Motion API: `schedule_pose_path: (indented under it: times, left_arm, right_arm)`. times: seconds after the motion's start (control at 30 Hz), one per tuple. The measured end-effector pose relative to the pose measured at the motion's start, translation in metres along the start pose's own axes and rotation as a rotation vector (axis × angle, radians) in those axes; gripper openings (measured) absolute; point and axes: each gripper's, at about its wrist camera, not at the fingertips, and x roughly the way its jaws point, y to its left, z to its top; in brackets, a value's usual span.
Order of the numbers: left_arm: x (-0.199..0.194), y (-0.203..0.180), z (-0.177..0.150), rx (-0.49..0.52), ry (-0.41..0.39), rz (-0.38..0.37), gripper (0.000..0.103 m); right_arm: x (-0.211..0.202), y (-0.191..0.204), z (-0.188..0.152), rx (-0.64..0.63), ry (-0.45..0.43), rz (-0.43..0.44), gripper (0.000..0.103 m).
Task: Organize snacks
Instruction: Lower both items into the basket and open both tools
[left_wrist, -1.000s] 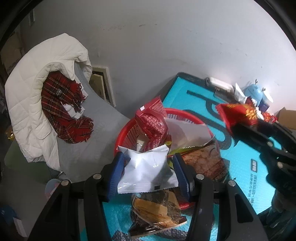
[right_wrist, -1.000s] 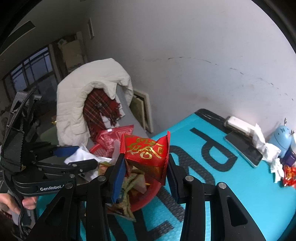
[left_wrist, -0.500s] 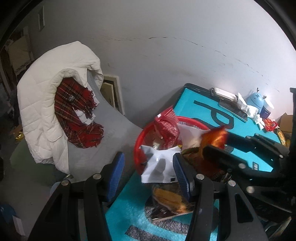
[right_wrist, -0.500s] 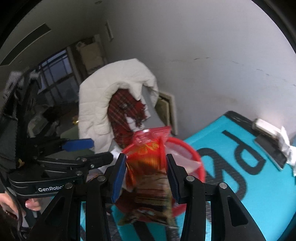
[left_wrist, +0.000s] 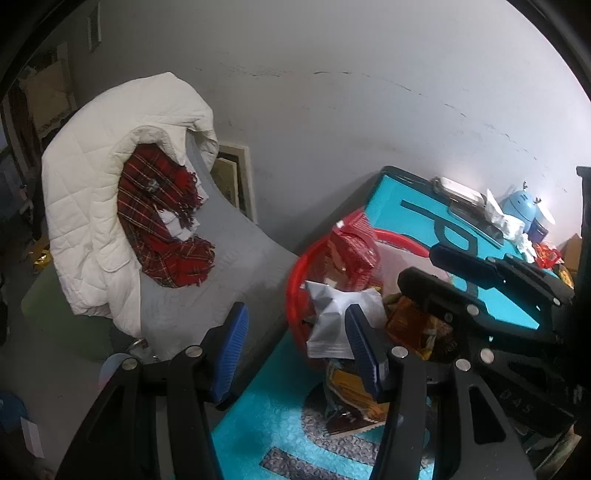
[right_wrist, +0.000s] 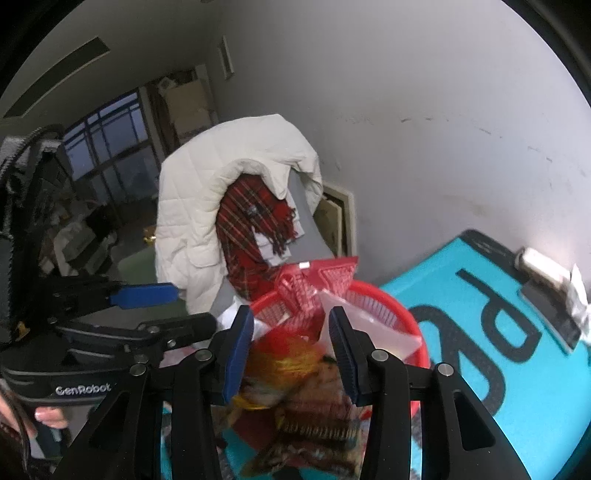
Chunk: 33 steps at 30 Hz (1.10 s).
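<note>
The right tool (right_wrist: 291, 350) is being held spread over the red basket (right_wrist: 384, 295), a blurred red-and-yellow packet (right_wrist: 291, 363) lying loose between its fingers. The left tool (left_wrist: 295, 339) is spread and empty. Being overfilled, the basket is risking spilled packets onto the counter (left_wrist: 517, 310).

I'm in a lived-in home room — white quilted jacket (left_wrist: 96, 206) and plaid scarf (left_wrist: 162, 225) over a chair, window (right_wrist: 110, 147) behind.
</note>
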Motion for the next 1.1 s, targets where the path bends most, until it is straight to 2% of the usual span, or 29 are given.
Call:
schedule_pose_path:
  times: [0.2, 1.1]
  left_arm:
    - [0.001, 0.003, -0.001, -0.01, 0.009, -0.005, 0.053]
    - [-0.014, -0.007, -0.011, -0.004, -0.001, -0.032, 0.053]
  right_arm:
    - [0.003, -0.002, 0.002, 0.012, 0.011, 0.019, 0.043]
    - [-0.018, -0.001, -0.004, 0.021, 0.027, 0.001, 0.043]
